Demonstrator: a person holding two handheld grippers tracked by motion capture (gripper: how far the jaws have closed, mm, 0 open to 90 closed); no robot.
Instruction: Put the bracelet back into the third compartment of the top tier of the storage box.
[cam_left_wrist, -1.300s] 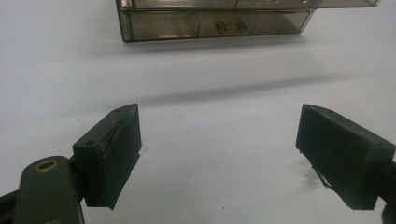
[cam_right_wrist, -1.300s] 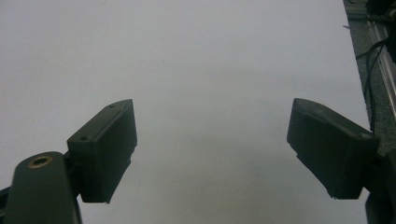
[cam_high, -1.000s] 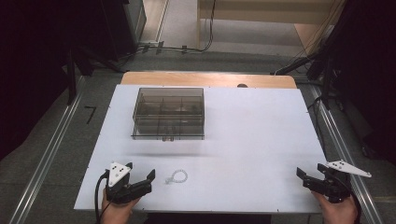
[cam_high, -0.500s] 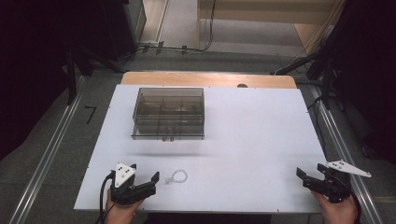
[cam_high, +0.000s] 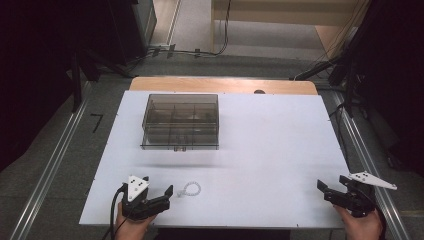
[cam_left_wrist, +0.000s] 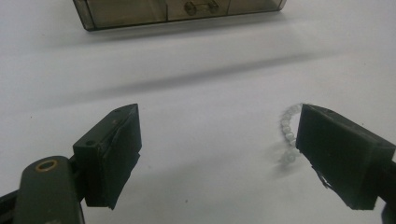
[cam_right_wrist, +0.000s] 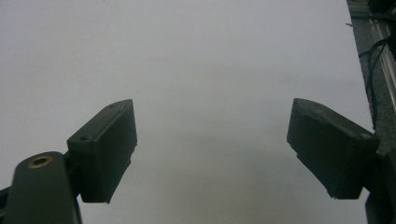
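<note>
A: Start L side. What's there?

B: L gripper (cam_high: 161, 192) at near-L edge of the white table (cam_high: 280, 150), held in a hand (cam_high: 131, 227) coming in from the bottom. Grey 3-corner plate on top, cable trailing off its L side. Jaws spread wide, nothing between the pads.

A: Confirmed in the L gripper view?

B: Yep. Both black jaws rise from the bottom w/ bare table between them. Bead bracelet (cam_left_wrist: 288, 135) sits right at the inner edge of the jaw on the R of that view, partly hidden behind it. Blurry, so can't tell if it's touching.

A: Bracelet in high view?

B: Small pale bead loop (cam_high: 191, 189), flat on the table, just beside the L gripper's tips, on their R. Not pinched, not lifted.

A: Next to the R?

B: Clear smoky compartment box (cam_high: 181, 121), farther back, L of centre, well apart from the bracelet. Dividers inside, some small items in the cells, too small to ID. Its front wall shows at the top of the L gripper view (cam_left_wrist: 182, 11), w/ a small metal piece behind it.

A: Mid table?

B: Plain white surface. Wooden strip (cam_high: 222, 84) along the far edge.

A: R side?

B: R gripper (cam_high: 327, 191) at near-R corner, in the other hand (cam_high: 362, 225), grey plate on top. Jaws spread wide too, holding nothing. R gripper view: bare table (cam_right_wrist: 210, 70) between the jaws, floor and cables at R edge. Well apart from bracelet and box.
</note>
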